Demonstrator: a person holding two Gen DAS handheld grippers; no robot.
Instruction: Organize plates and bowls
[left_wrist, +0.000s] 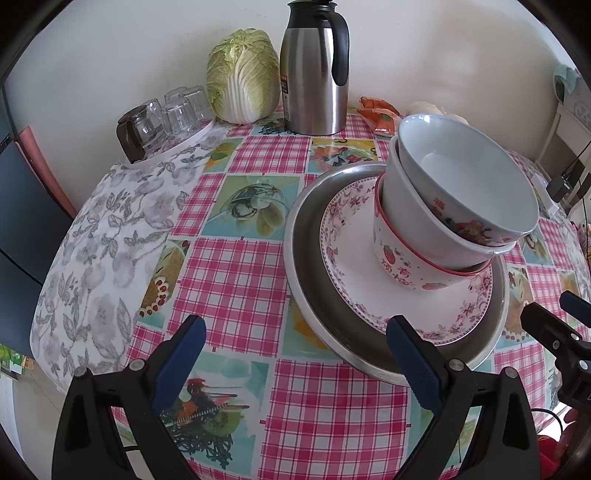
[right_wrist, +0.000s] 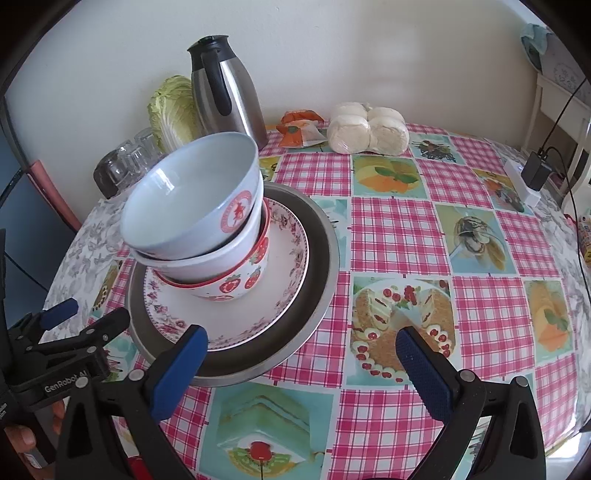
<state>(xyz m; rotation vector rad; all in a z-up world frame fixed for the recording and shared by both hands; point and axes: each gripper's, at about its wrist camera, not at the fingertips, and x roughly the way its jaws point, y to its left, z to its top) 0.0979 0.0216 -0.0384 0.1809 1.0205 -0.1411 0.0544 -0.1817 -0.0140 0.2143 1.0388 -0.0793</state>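
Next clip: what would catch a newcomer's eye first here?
A leaning stack of three bowls stands on a flowered plate, which lies in a wide metal pan on the pink checked tablecloth. Behind it by the wall stand a steel jug and a cabbage. Both the left hand-held gripper and the right hand-held gripper are open and empty.

left claw (left_wrist: 295, 354) spread wide and empty, right claw (right_wrist: 301, 363) likewise, side by side
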